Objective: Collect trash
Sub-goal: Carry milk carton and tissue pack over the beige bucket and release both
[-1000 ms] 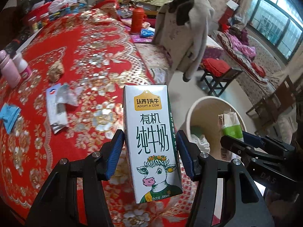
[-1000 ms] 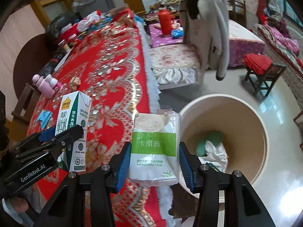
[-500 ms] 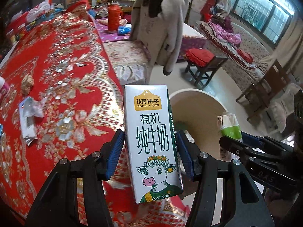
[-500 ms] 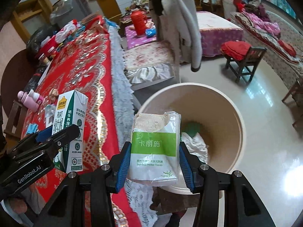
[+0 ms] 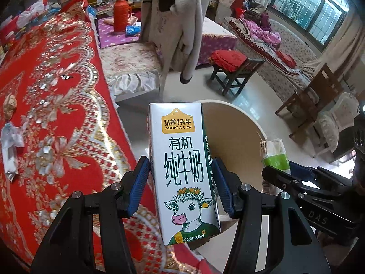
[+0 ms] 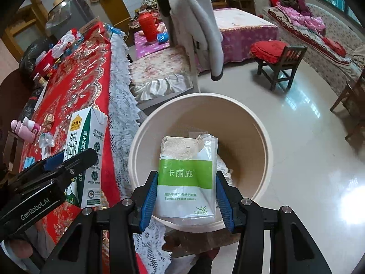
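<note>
- Both hands have swung off the red-clothed surface (image 5: 59, 123) toward the beige bin (image 6: 262, 137) on the floor; a second ago the bin sat off to the right, now the right load hangs over its mouth.
- Left gripper (image 5: 181, 185): jaws clamped on the upright milk carton (image 5: 182, 164), blue pads on both side faces. Carton sits over the surface's edge with the bin rim just behind it, so probably not yet clear of the rim.
- Right gripper (image 6: 186, 195): jaws clamped on the tissue pack (image 6: 188, 173), torn end up, directly above the bin opening.
- Bin already holds crumpled white trash at the bottom.
- Doing it well: release the tissue pack first, since it's already centred. Carry the carton further across until it is fully inside the rim line, then open; a tall carton dropped on the rim could tip out.
- Keep the two grippers apart; they are close side by side.
- Wrappers (image 5: 10, 141) and scraps remain on the surface.
</note>
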Demonstrator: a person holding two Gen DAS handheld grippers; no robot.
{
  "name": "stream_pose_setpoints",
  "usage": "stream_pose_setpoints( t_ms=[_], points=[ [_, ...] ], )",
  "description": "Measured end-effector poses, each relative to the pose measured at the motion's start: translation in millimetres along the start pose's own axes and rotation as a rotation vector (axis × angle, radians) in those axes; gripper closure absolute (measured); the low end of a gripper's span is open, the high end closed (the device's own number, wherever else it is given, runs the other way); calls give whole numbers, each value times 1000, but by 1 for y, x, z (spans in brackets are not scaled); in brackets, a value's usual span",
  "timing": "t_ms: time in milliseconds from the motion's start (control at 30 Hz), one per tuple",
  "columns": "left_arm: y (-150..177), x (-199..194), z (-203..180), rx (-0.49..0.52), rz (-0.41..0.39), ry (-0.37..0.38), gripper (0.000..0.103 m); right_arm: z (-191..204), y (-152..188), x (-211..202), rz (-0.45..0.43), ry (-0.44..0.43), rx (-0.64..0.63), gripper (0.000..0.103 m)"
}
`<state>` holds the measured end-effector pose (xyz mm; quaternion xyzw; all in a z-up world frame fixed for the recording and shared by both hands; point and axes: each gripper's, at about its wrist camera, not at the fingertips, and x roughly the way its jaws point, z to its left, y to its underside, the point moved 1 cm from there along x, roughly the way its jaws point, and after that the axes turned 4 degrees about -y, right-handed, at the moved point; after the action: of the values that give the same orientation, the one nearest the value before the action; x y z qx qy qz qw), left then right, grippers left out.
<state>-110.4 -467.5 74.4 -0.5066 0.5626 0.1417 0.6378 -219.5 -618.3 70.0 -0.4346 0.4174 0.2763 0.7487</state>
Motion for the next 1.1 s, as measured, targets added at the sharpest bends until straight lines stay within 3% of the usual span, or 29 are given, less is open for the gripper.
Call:
stream_pose_setpoints(
  t_ms=[367,1100],
  points=[
    [0,15,-20,6,22,-3,48,-19,-3,5,14,6,21,56],
    [-1,29,-18,-45,46,24,48,-29,-6,15,39,7,7,56]
  ],
)
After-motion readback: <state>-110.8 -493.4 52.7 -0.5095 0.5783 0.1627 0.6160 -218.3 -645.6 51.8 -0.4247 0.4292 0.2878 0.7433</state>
